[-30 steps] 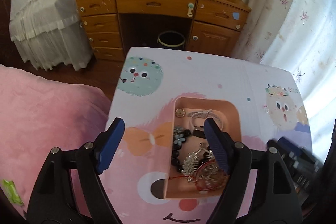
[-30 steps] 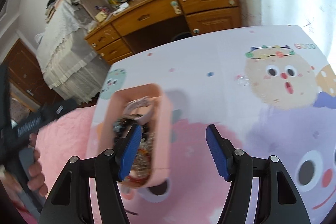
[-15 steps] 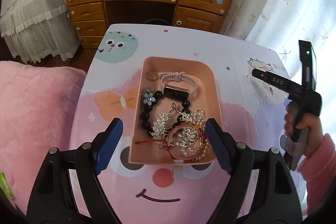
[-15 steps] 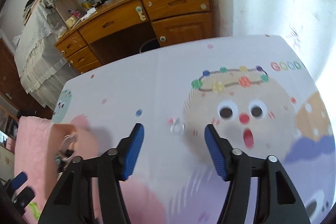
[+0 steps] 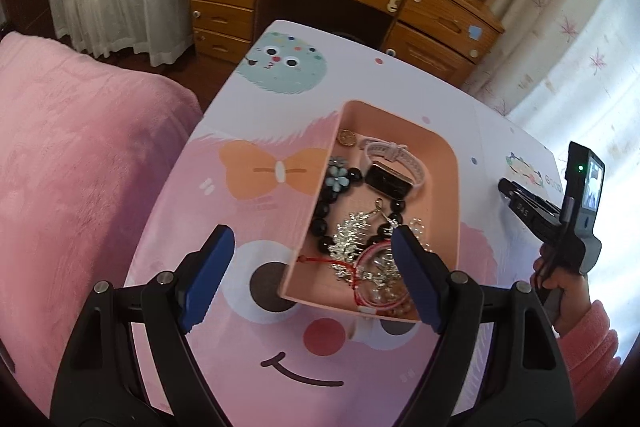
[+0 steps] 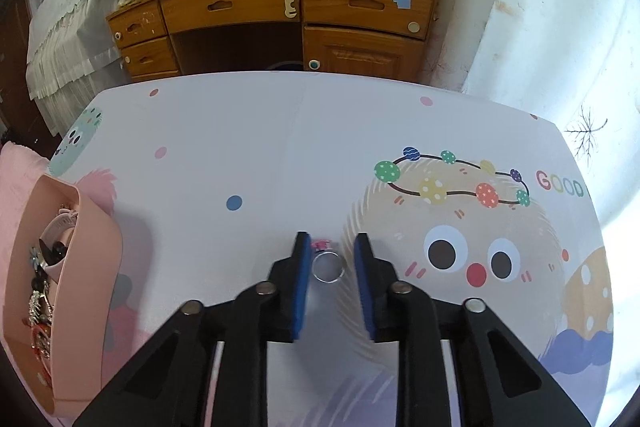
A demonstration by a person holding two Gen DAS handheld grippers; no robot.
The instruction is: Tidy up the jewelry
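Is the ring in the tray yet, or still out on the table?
Out: the ring lies on the table, between the right tool's closing pads.

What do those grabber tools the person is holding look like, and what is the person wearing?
Each tool is a black plastic frame ending in two flat fingers with blue pads and silver round bolts at the joints. The left gripper and right gripper look alike. Seen from the left camera, the right tool's handle carries a small screen and a green light, and the hand on it wears a fuzzy pink sleeve.
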